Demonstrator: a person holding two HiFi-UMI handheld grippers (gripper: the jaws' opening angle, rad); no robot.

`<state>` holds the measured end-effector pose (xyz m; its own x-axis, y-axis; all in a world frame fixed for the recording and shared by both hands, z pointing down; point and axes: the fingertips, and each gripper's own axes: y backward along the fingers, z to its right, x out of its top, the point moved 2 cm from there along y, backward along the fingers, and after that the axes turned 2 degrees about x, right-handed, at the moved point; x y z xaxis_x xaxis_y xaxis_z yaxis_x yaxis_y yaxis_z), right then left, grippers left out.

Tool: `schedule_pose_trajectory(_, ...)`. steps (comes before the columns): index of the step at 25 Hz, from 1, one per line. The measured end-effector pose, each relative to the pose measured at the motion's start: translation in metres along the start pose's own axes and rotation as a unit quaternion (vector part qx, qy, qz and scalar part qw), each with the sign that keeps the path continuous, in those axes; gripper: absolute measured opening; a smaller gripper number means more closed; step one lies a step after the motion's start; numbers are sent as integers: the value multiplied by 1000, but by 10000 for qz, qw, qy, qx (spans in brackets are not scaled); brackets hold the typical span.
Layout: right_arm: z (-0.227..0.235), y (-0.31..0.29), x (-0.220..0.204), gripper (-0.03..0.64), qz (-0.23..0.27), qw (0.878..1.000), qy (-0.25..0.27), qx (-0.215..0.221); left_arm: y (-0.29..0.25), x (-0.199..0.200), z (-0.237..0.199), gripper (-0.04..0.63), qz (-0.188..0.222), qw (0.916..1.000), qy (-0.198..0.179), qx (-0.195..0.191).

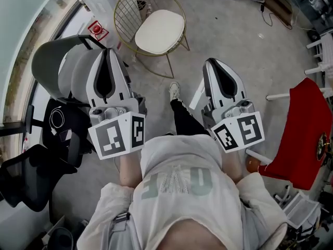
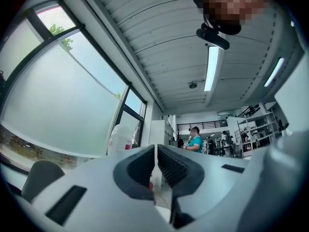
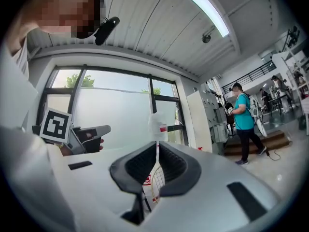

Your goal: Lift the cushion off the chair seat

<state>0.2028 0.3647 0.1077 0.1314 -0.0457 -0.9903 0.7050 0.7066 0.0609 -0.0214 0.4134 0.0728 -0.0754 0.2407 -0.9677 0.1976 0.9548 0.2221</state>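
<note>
Your shirt (image 1: 177, 184) fills the foreground. You hold the left gripper (image 1: 106, 53) out with its jaws together on nothing. Well ahead, the cushion (image 1: 158, 31) lies untouched on the wire chair (image 1: 120, 14). Your right gripper (image 1: 210, 62) is likewise closed and empty, probably because you haven't reached the cushion yet.

No readable text, pale letters on shirt (image 1: 179, 184) indistinct
</note>
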Motion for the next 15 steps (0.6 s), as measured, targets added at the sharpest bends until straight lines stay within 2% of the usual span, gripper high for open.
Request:
schedule_pose_trajectory(7, 49, -102, -5, 17, 101, 9985, 286, 446, -93, -24, 2, 31, 71, 9994, -314, -82)
schedule_pose_trajectory(12, 107, -195, 5, 17, 111, 9987, 112, 492, -188, -25, 3, 31, 304, 9973, -568, -343)
schedule_pose_trajectory(15, 135, -240, 16, 17, 87, 9984, 115, 552, -235, -24, -3, 31, 416, 9968, -643, -234)
